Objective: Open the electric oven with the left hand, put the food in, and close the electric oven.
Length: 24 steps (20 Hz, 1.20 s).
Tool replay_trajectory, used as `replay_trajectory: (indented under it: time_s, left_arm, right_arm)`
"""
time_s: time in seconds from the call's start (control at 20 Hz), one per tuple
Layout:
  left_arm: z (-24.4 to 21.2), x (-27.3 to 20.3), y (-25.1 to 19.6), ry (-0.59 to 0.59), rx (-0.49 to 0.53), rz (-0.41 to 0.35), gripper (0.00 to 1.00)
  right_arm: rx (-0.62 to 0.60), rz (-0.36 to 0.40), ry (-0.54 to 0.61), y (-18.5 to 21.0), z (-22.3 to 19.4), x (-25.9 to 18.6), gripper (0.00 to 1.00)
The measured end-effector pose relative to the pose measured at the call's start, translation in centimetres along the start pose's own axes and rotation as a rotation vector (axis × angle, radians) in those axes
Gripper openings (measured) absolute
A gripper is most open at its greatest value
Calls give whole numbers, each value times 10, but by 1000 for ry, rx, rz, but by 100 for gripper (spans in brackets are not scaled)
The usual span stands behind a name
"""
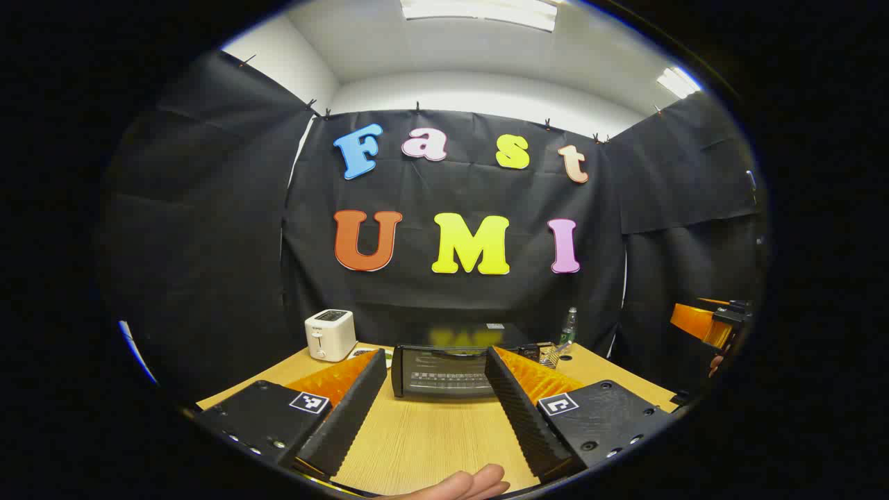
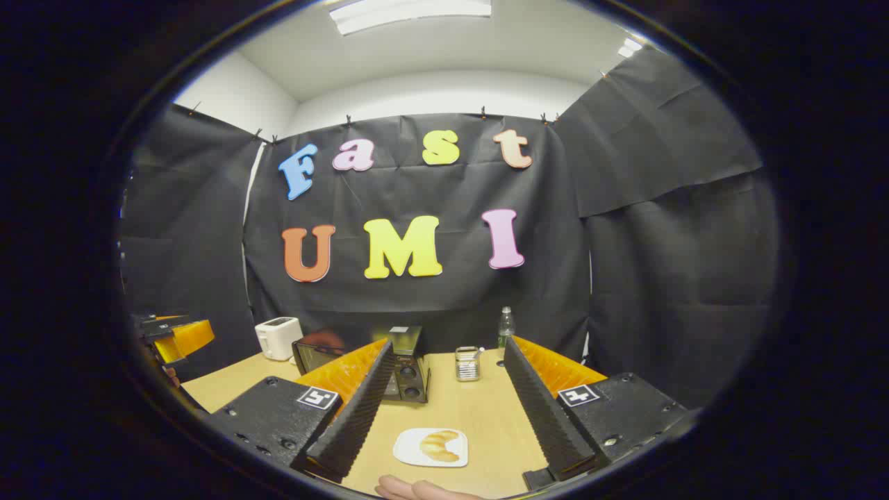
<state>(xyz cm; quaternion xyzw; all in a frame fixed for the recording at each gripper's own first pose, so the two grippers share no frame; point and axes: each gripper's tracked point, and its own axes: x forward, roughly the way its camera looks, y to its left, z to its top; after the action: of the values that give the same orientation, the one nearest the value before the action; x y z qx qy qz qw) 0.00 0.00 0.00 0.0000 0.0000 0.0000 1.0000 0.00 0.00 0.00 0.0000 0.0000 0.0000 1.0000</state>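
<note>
Fingertips of a hand [image 1: 455, 485] show at the near edge of the left gripper view, just below the left gripper [image 1: 434, 410], whose two fingers stand wide apart over the wooden table [image 1: 430, 437] and hold nothing. Straight ahead between them sits the electric oven [image 1: 444, 371], its glass door closed and facing the camera. A white toaster [image 1: 330, 335] stands far left of the oven, and a clear bottle [image 1: 568, 326] stands far right, by the black cloth.

Part of a hand [image 2: 417, 489] also lies at the near edge of the right gripper view. The right gripper [image 2: 444, 417] is spread open too, empty, above the table. Near it, between its fingers, a croissant [image 2: 439, 445] lies on a small white plate [image 2: 411, 451]. Farther off, a metal holder [image 2: 467, 363] stands on the table, and the oven shows partly behind the left finger, with the toaster to its left.
</note>
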Motion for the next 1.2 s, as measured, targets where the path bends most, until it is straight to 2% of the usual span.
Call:
replay_trajectory:
  time_s: [0.6,0.8,1.2]
  left_arm:
    - [-20,24,-1,44,45,-24,94]
    - [-37,52,3,100,54,-24,94]
    - [-49,139,-19,155,55,-95,94]
  right_arm:
    - [27,22,14,-8,-13,8,96]
    - [30,32,13,-13,-21,12,96]
    - [49,43,19,-28,-36,22,96]
